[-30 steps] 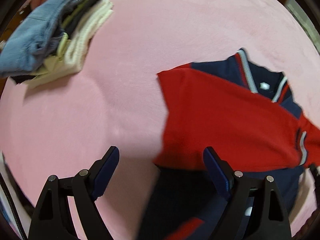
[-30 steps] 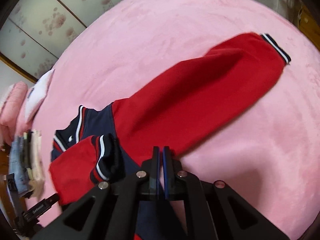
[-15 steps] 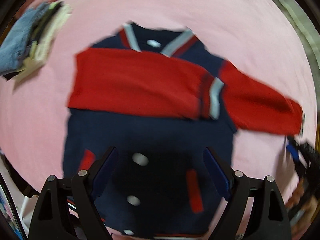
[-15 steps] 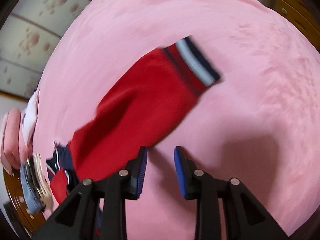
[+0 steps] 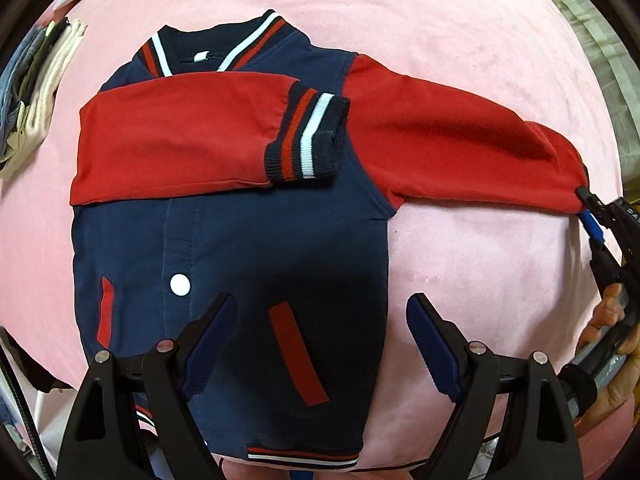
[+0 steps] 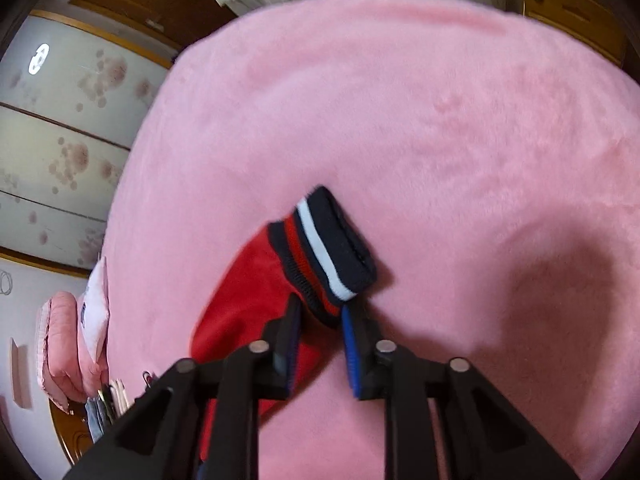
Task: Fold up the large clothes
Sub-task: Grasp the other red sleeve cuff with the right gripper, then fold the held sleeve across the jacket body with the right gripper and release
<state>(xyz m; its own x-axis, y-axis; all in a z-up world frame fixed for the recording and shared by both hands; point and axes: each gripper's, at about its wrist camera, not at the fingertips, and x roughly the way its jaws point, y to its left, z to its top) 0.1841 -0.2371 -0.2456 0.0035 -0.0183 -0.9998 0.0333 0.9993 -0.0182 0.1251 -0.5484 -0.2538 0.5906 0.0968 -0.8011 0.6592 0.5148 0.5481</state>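
A navy jacket (image 5: 260, 240) with red sleeves lies face up on the pink blanket (image 5: 480, 260). One sleeve (image 5: 180, 132) is folded across the chest. The other sleeve (image 5: 460, 140) stretches out to the right. My left gripper (image 5: 322, 300) hangs open over the jacket's lower right part and touches nothing. My right gripper (image 6: 324, 306) is at the far end of the stretched sleeve, and its jaws are closing. The striped cuff (image 6: 332, 248) lies just ahead of them, with sleeve cloth in the gap. The right gripper (image 5: 586, 204) also shows in the left wrist view.
A stack of folded clothes (image 5: 36, 92) sits at the blanket's far left edge. A person's hand (image 5: 612, 320) holds the right gripper's handle. A pink pillow (image 6: 64, 344) and patterned cupboard doors (image 6: 60, 140) lie beyond the bed.
My left gripper swept from the bare blanket to above the jacket's body. My right gripper, shut a second ago, opened and travelled along the outstretched sleeve to its cuff.
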